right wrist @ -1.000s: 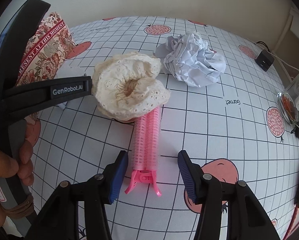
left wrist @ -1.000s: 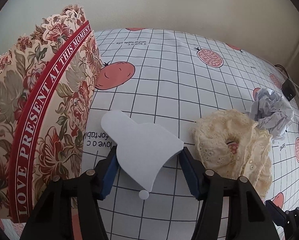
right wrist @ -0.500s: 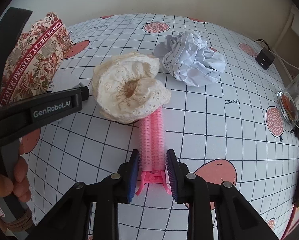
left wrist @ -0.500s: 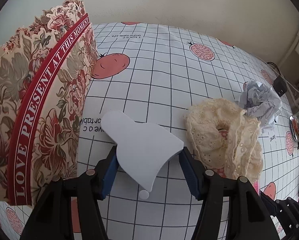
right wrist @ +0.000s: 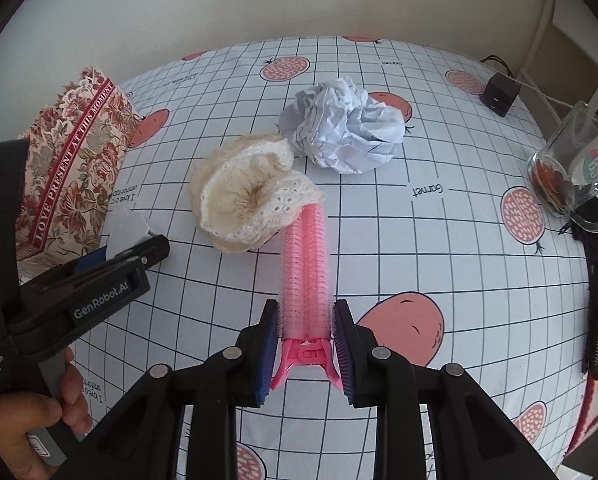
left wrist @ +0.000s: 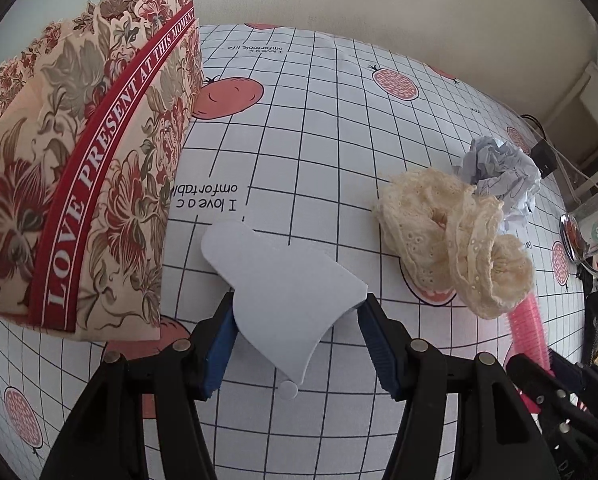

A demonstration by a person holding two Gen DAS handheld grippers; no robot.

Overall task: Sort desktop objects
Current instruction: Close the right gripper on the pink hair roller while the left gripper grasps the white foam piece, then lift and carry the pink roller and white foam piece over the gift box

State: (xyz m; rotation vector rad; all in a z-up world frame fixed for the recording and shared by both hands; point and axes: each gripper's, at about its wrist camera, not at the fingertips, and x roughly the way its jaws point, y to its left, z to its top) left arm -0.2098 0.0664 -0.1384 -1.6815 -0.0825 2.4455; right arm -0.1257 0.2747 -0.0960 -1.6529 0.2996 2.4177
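My left gripper (left wrist: 297, 322) is shut on a pale blue foam cut-out (left wrist: 283, 280), held above the checked tablecloth beside the floral paper bag (left wrist: 79, 184). My right gripper (right wrist: 305, 334) is shut on a pink hair-roller clip (right wrist: 306, 264), its pads pressing the roller near the clip end; the far tip still lies under the cream lace scrunchie (right wrist: 247, 196). In the left wrist view the scrunchie (left wrist: 455, 240) lies right of the foam piece, with the pink roller (left wrist: 527, 332) below it. The left gripper (right wrist: 99, 276), held by a hand, shows at the left of the right wrist view.
A crumpled white paper ball (right wrist: 343, 128) lies behind the scrunchie. A glass mug (right wrist: 575, 172) and dark items stand at the right edge, a black adapter (right wrist: 499, 94) with a cable at the far right. The floral bag (right wrist: 71, 164) stands at the left.
The right gripper closed on the pink roller clip and lifted its near end. The left gripper carried the foam piece sideways, nearer the floral bag.
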